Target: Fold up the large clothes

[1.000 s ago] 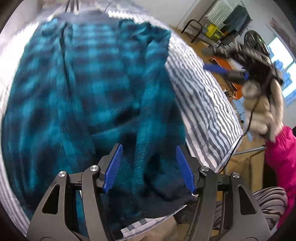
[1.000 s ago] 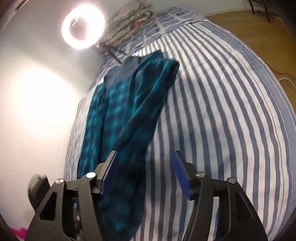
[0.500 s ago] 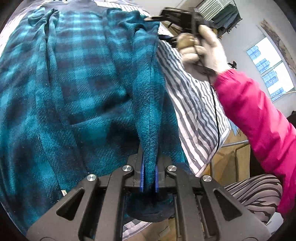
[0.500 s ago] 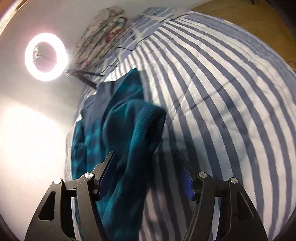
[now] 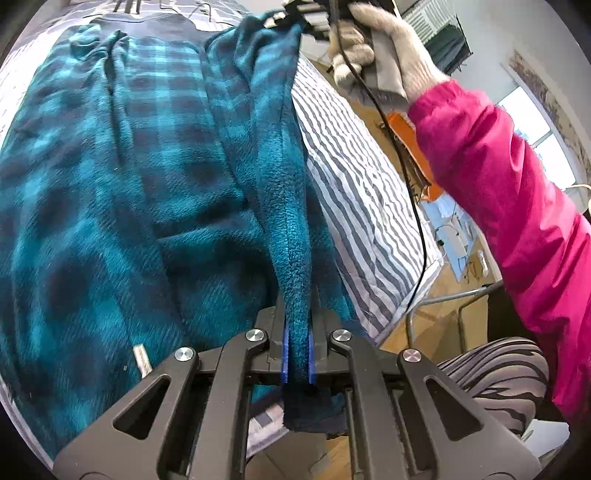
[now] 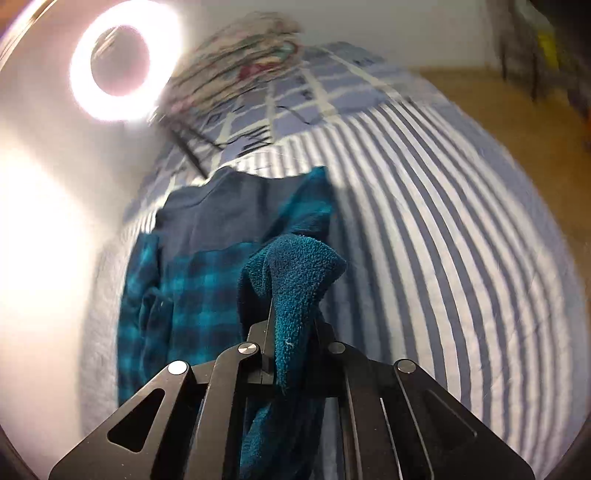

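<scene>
A large teal and dark blue plaid fleece garment (image 5: 122, 192) lies spread on a striped bed (image 5: 354, 177). My left gripper (image 5: 296, 354) is shut on the garment's right edge near the bed's near end. My right gripper (image 6: 290, 354) is shut on a fold of the same edge at the far end; it shows in the left wrist view (image 5: 314, 22), held by a gloved hand. The edge is stretched and lifted between the two grippers. The garment (image 6: 192, 291) also lies below the right gripper.
The striped bedcover (image 6: 461, 258) extends to the right of the garment. A lit ring light (image 6: 120, 61) stands at the bed's far end beside a patterned pillow (image 6: 236, 55). A pink sleeve (image 5: 498, 192) crosses the right side. Wooden floor (image 6: 535, 110) lies beyond the bed.
Both grippers were open a second ago. The left closed on the garment edge first, then the right closed on the far end and lifted it.
</scene>
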Available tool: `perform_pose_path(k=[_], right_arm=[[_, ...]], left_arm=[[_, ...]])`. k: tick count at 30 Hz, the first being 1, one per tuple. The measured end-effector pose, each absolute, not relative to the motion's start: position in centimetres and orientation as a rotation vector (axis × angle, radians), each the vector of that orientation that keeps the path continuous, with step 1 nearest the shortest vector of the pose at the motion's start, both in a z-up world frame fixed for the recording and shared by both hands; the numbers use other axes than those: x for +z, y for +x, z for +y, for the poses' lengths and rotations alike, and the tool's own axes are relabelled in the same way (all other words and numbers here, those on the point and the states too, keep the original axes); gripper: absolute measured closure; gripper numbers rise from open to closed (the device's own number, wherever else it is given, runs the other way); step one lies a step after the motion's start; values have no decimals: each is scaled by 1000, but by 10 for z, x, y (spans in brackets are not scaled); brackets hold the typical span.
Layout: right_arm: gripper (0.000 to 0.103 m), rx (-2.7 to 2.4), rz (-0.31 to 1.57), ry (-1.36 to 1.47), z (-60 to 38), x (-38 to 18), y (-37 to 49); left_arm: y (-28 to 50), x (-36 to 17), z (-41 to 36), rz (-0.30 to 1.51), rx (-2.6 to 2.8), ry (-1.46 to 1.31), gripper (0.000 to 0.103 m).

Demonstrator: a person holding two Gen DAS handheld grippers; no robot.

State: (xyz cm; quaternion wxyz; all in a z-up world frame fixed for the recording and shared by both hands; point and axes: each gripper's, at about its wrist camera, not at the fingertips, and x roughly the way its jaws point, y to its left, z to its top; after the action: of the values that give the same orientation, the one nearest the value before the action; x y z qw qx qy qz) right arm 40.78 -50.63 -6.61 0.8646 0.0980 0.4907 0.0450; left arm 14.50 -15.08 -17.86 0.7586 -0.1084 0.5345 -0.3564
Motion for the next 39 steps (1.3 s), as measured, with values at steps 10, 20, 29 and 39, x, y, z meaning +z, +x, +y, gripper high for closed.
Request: perform_pose_path(k=[10,20,29,39], right_arm=[[97,132,1116,-384,-327,-111,442],[92,165,1141,-513,-290,-172,438],[81,348,1084,12,-396,-83,391],[81,354,1131,53,-428,-63,246]], left_arm=[[140,-197,-127,1186,-731,-308,99],[145,-214,-121,1224,-704,-315,99],[137,-201,-144,1186,-691,-243,99],[105,-171,-133,1155,-703,-231,99]])
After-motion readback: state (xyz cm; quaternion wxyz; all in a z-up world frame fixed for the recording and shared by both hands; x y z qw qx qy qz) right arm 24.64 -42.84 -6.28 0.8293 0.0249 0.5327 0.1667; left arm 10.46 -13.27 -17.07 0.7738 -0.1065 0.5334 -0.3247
